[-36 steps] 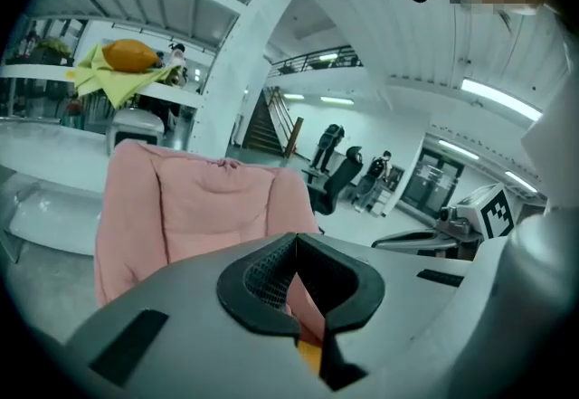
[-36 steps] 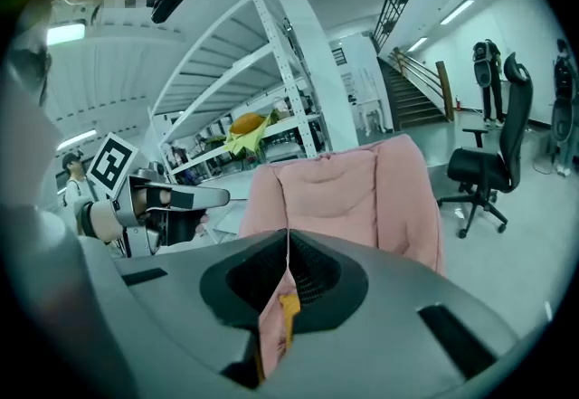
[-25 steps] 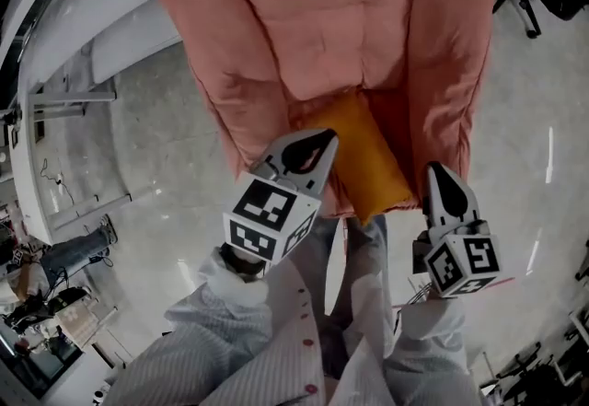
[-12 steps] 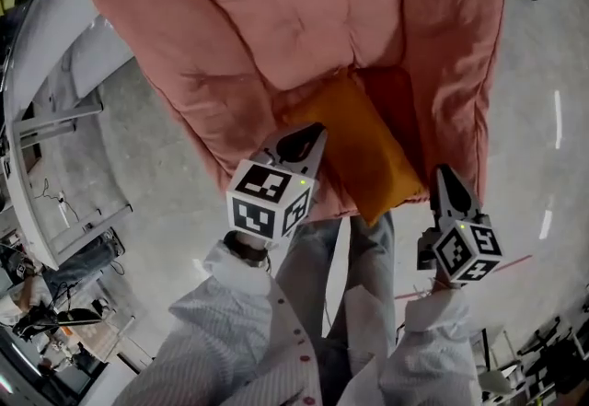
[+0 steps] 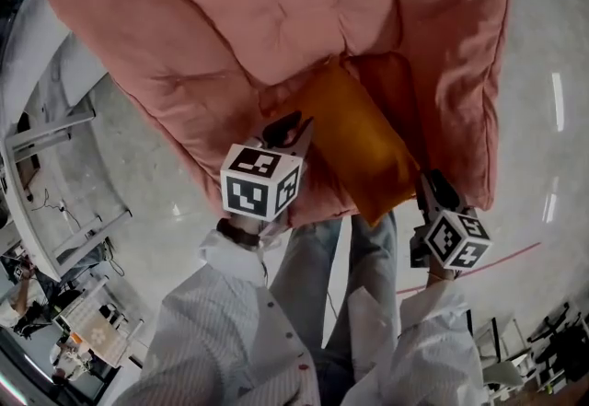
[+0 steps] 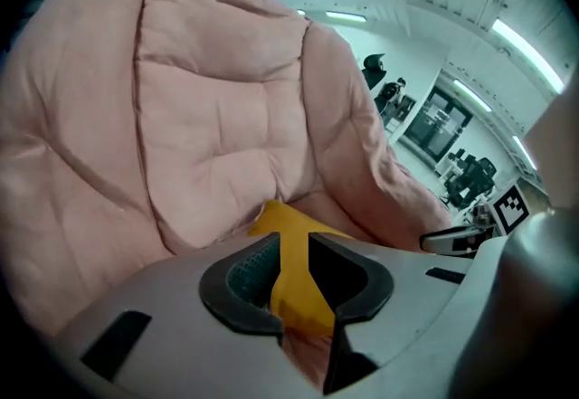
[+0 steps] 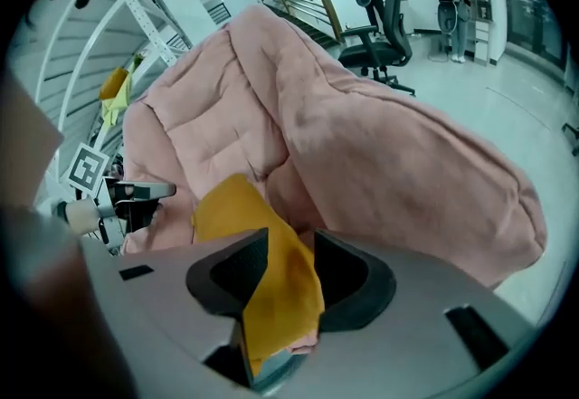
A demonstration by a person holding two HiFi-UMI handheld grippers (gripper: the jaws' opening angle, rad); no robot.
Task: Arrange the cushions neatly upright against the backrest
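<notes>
An orange cushion (image 5: pixel 359 142) lies flat on the seat of a pink padded armchair (image 5: pixel 276 8), one corner hanging over the front edge. My left gripper (image 5: pixel 285 126) is at the cushion's near left edge. Its jaws are opening, and the left gripper view shows the orange fabric (image 6: pixel 298 289) in the gap of that gripper (image 6: pixel 291 242). My right gripper (image 5: pixel 430 181) is at the near right corner, jaws also opening. The cushion's corner (image 7: pixel 235 207) hangs loosely between the parted jaws of this gripper (image 7: pixel 289 248). I cannot see either pair of pads pressing the fabric.
The chair's thick arms (image 5: pixel 460 73) rise on both sides of the seat. The person's legs (image 5: pixel 359 248) stand right at the chair's front. White metal frames (image 5: pixel 46 146) are on the floor at the left. An office chair (image 7: pixel 380 17) stands far behind.
Both grippers have moved forward onto the cushion's near edge, and the view has come closer to the chair. Their jaws, shut before, now stand apart.
</notes>
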